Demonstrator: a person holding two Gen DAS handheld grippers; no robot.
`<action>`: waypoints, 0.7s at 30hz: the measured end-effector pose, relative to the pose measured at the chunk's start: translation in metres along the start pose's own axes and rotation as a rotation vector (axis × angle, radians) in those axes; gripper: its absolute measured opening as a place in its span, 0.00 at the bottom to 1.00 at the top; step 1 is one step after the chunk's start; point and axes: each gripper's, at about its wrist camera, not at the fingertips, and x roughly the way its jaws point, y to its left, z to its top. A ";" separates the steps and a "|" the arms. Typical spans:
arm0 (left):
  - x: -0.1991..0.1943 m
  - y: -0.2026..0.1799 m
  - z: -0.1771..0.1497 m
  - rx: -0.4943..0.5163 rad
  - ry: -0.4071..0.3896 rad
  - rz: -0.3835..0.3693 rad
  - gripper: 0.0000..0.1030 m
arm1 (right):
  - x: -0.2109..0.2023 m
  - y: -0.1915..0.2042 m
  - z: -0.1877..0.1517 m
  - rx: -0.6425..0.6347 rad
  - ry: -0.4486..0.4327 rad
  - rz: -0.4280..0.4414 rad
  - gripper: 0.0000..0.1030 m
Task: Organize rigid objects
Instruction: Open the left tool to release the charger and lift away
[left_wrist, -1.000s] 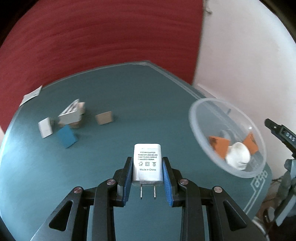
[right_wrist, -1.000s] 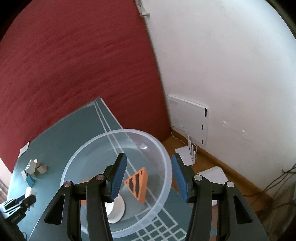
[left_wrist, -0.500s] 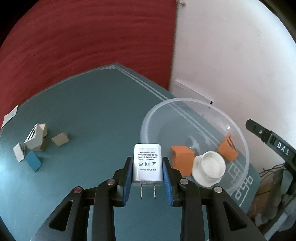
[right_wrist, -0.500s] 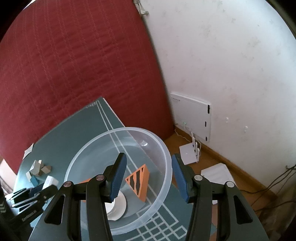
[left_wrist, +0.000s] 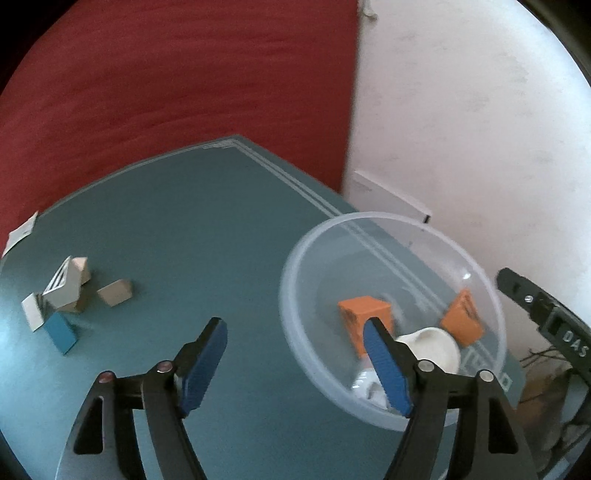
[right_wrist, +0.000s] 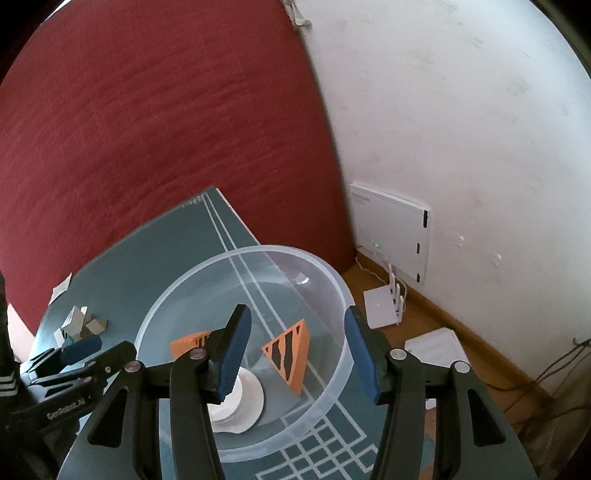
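While both tongs, left (left_wrist: 295, 354) and right (right_wrist: 295, 350), gape empty over the clear bowl (left_wrist: 491, 295) holding orange blocks, loose blocks (left_wrist: 74, 295) wait across the table (left_wrist: 192, 229); fetching one likely comes next.

Red curtain (right_wrist: 166, 129) (white wall (right_wrist: 461, 122) beside)

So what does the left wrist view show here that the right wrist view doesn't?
Only the left wrist view shows the blue block clearly and the open left gripper head-on.

Only the right wrist view shows the router on the floor and the open right gripper head-on.

Both show the clear bowl holding orange blocks, the block pile, and the teal table.
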 end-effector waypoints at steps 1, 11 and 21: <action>0.000 0.003 -0.001 -0.004 -0.002 0.016 0.85 | 0.001 0.000 -0.001 -0.002 0.000 -0.001 0.53; -0.007 0.008 -0.012 0.009 -0.040 0.126 0.99 | -0.001 0.004 -0.008 -0.007 -0.009 0.007 0.65; -0.001 0.000 -0.009 -0.001 -0.035 0.155 0.99 | 0.005 0.006 -0.013 -0.019 0.000 0.016 0.66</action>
